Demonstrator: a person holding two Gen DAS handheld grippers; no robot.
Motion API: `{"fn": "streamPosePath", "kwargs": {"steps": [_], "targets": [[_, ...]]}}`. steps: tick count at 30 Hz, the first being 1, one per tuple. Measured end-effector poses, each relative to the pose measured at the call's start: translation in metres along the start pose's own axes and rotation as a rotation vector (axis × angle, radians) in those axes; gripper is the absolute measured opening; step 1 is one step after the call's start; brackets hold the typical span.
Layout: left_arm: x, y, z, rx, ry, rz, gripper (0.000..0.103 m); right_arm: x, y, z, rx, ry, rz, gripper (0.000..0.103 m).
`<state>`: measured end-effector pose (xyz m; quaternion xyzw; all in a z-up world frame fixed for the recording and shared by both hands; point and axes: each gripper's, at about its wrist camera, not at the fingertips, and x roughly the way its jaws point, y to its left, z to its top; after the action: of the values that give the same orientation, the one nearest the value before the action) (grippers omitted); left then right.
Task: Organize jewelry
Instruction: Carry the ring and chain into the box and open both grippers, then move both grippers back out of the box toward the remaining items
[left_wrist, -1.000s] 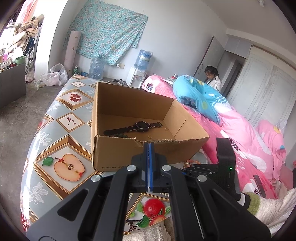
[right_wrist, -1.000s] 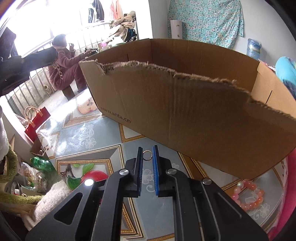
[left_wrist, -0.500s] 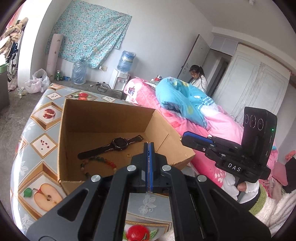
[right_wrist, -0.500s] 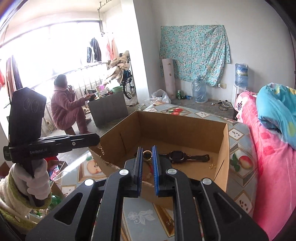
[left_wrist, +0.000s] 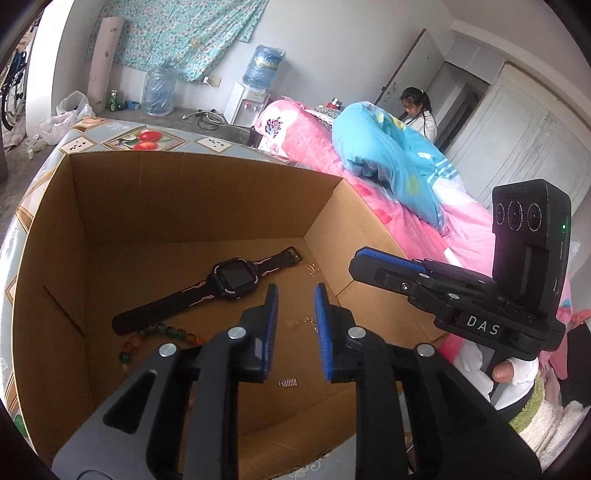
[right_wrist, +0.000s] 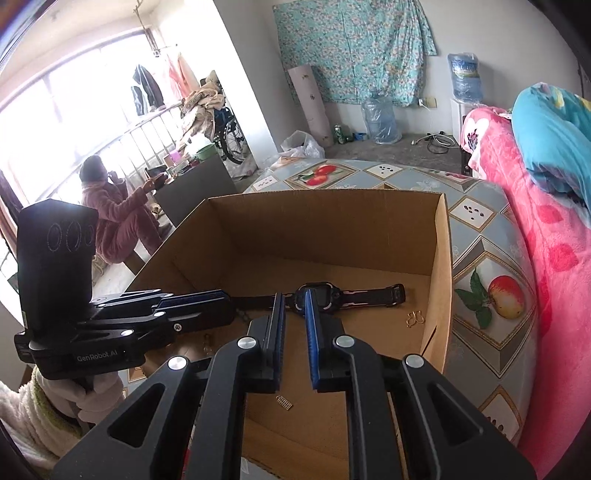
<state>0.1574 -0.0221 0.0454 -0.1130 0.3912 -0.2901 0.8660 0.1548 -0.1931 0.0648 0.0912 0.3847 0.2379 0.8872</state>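
Observation:
An open cardboard box (left_wrist: 184, 199) (right_wrist: 332, 229) holds a black watch (left_wrist: 232, 278) (right_wrist: 325, 293), a bead bracelet (left_wrist: 162, 332), gold earrings (left_wrist: 313, 268) (right_wrist: 415, 317) and a small gold comb-shaped piece (left_wrist: 288, 383) (right_wrist: 284, 401). My left gripper (left_wrist: 295, 291) (right_wrist: 225, 301) hangs over the box floor. Its jaws are opening, with nothing between the pads. Below the gap lie a small ring (left_wrist: 293, 322) and a bit of thin chain (left_wrist: 311, 322). My right gripper (right_wrist: 293, 295) (left_wrist: 360, 256) is above the box's right side. Its jaws are opening too, and the gap is empty.
The box stands on a table with a fruit-patterned cloth (right_wrist: 487, 288). A bed with pink bedding (left_wrist: 406, 206) runs along the right. One person (left_wrist: 417, 110) is at the far end of the bed and another (right_wrist: 118, 214) sits by the window.
Both grippers moved from in front of the box to over its inside. Both jaws parted. The gold ring held in the right gripper is no longer between its pads.

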Motion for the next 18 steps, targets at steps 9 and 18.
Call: {"fn": "streamPosePath", "kwargs": {"steps": [9,18], "targets": [[-0.017,-0.003,-0.007,-0.003,-0.020,0.013,0.031,-0.027,-0.001,-0.002,0.007,-0.063,0.004,0.028],[-0.084,-0.033,-0.042,0.106,-0.139,-0.001,0.052,-0.111,0.017,-0.044,-0.008,-0.232,-0.001,0.058]]}}
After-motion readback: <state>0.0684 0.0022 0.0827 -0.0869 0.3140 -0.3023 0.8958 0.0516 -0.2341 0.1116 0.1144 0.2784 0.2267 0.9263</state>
